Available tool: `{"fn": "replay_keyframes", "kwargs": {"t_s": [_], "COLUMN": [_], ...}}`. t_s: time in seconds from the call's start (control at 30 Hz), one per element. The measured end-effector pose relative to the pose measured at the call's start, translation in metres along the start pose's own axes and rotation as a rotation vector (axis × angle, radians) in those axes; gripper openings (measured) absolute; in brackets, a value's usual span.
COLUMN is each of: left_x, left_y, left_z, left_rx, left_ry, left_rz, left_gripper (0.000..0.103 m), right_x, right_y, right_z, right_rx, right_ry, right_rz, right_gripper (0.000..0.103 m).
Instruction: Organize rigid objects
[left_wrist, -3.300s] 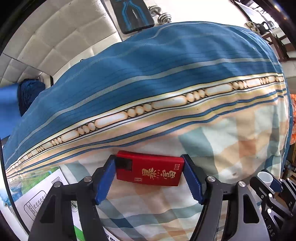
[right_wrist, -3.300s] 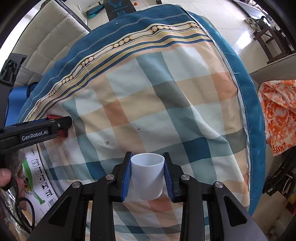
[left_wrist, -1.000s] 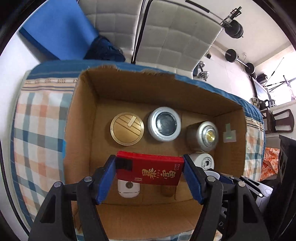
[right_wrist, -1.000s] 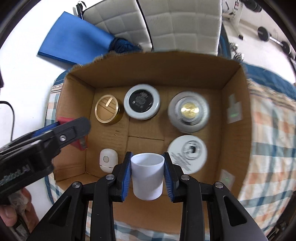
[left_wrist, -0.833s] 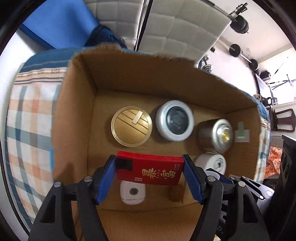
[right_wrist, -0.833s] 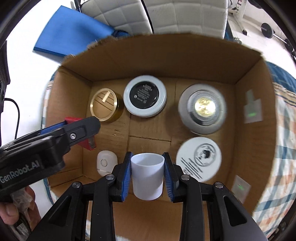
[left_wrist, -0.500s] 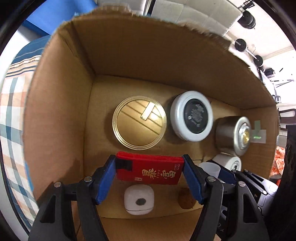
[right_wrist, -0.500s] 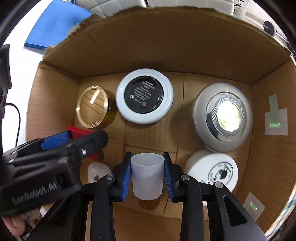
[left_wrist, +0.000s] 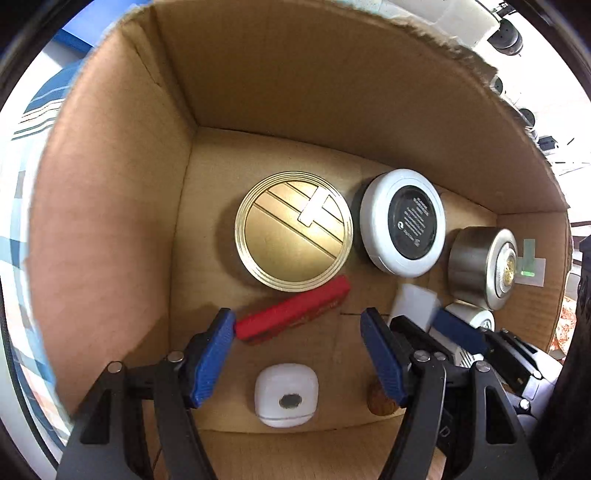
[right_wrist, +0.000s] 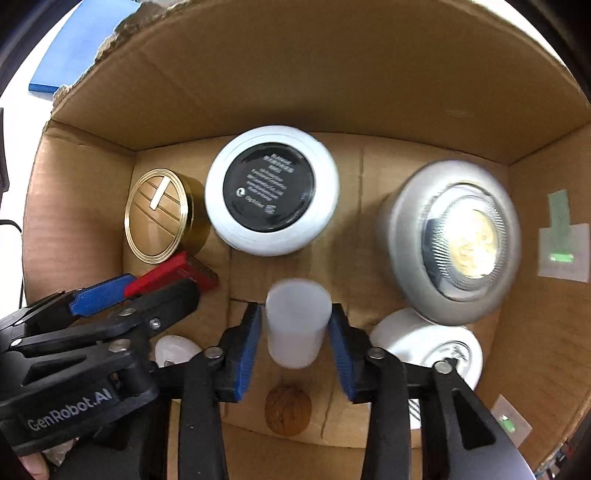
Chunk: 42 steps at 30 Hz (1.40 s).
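Observation:
Both grippers are inside the cardboard box (left_wrist: 110, 206). My left gripper (left_wrist: 297, 350) is open; the red box (left_wrist: 291, 310) lies tilted on the box floor, its left end by the left finger, below the gold tin (left_wrist: 293, 230). My right gripper (right_wrist: 295, 339) is open, with small gaps on both sides of the white cup (right_wrist: 297, 321), which looks blurred between the fingers. The cup (left_wrist: 413, 304) and the right gripper (left_wrist: 406, 328) also show in the left wrist view, and the red box (right_wrist: 173, 275) and the left gripper (right_wrist: 125, 295) in the right wrist view.
On the box floor stand a white jar with a black lid (right_wrist: 271, 188), a silver puck light (right_wrist: 452, 240), a white round tin (right_wrist: 428, 345), a small white case (left_wrist: 286, 395) and a walnut (right_wrist: 288, 410). The box walls (right_wrist: 332, 85) close in on all sides.
Both grippers went down deeper into the box and opened. The red box left the left fingers and now lies tilted on the floor. The cup is loose between the right fingers.

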<state>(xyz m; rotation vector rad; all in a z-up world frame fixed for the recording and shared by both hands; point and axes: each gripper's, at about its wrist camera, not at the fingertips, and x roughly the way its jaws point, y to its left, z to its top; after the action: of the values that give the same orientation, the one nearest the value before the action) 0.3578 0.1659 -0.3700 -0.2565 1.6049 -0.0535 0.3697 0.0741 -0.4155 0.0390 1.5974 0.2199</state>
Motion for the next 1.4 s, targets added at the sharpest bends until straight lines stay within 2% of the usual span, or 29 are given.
{"fn": "replay_keyframes", "kwargs": {"t_s": [0.23, 0.33, 0.47, 0.53, 0.57, 0.63, 0.7, 0.77, 0.83, 1.13, 1.3, 1.4], "left_x": [-0.033, -0.046, -0.065, -0.072, -0.074, -0.082, -0.089, -0.093, -0.098, -0.144, -0.186, -0.204], "left_y": [-0.013, -0.016, -0.017, -0.016, -0.014, -0.015, -0.014, -0.018, -0.02, -0.037, -0.05, -0.057], "left_z": [-0.018, -0.029, -0.041, -0.05, -0.053, -0.063, -0.066, -0.071, -0.078, -0.116, -0.144, -0.159], "left_rx": [0.017, 0.03, 0.045, 0.046, 0.045, 0.041, 0.039, 0.04, 0.045, 0.053, 0.066, 0.067], "left_ry": [-0.066, -0.096, -0.126, -0.138, -0.142, -0.163, -0.181, -0.193, -0.2, -0.296, -0.379, -0.402], "left_rz": [0.029, 0.053, 0.079, 0.081, 0.086, 0.079, 0.081, 0.094, 0.103, 0.117, 0.12, 0.125], "left_gripper": [0.068, 0.068, 0.068, 0.069, 0.071, 0.085, 0.092, 0.094, 0.102, 0.102, 0.102, 0.102], "right_x": [-0.025, -0.038, -0.055, -0.061, -0.067, -0.071, -0.076, -0.087, -0.091, -0.139, -0.182, -0.208], "right_y": [-0.005, -0.006, -0.01, -0.013, -0.016, -0.02, -0.024, -0.026, -0.026, -0.034, -0.037, -0.038], "right_z": [-0.013, -0.022, -0.035, -0.041, -0.046, -0.053, -0.06, -0.071, -0.076, -0.113, -0.141, -0.158], "right_rx": [-0.012, -0.012, -0.011, -0.002, 0.0, 0.006, 0.01, 0.012, 0.015, 0.013, 0.018, 0.021], "right_ry": [-0.024, -0.052, -0.08, -0.089, -0.093, -0.095, -0.097, -0.101, -0.109, -0.157, -0.219, -0.251], "right_rz": [-0.052, -0.088, -0.121, -0.133, -0.129, -0.135, -0.133, -0.137, -0.145, -0.161, -0.172, -0.182], "right_gripper": [0.049, 0.064, 0.07, 0.083, 0.086, 0.096, 0.098, 0.102, 0.103, 0.103, 0.103, 0.103]}}
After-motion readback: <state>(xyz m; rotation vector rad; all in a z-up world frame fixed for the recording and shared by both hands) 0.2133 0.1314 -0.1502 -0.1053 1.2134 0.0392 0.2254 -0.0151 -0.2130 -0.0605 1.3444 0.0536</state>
